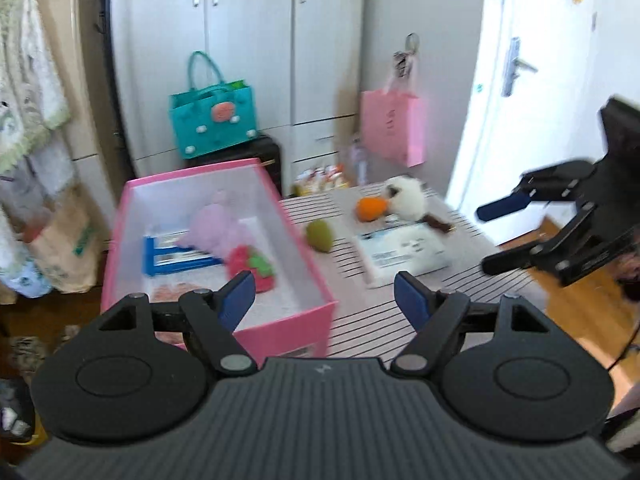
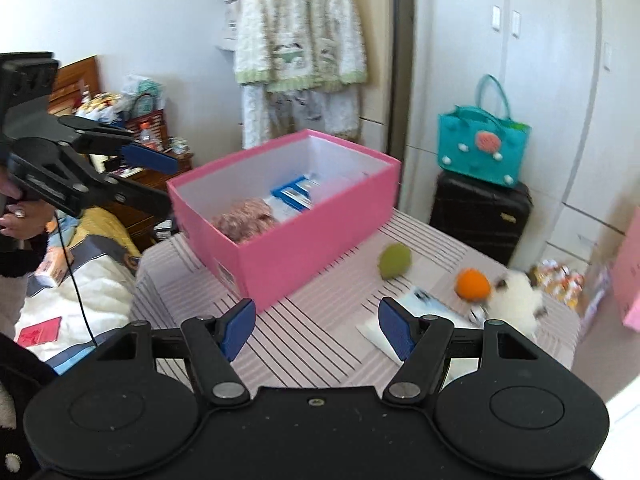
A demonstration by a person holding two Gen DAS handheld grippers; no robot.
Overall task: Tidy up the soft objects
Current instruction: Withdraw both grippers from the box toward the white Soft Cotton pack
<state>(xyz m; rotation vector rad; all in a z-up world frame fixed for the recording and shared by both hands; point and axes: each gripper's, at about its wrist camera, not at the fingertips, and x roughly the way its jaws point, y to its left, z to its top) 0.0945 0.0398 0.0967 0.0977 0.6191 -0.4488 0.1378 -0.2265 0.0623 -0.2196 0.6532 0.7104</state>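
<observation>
Pink box (image 2: 280,216) is set on the striped desk (image 2: 312,340); green toy (image 2: 395,261), orange toy (image 2: 473,285) and white plush (image 2: 516,300) are left outside. Left tongs (image 1: 325,294) and right tongs (image 2: 316,326) are held released, nothing gripped.

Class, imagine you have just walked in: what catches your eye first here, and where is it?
The bright pink box on the striped table, already holding a red plush strawberry. Right of it lie a green plush, an orange plush and a white stuffed toy.
</observation>
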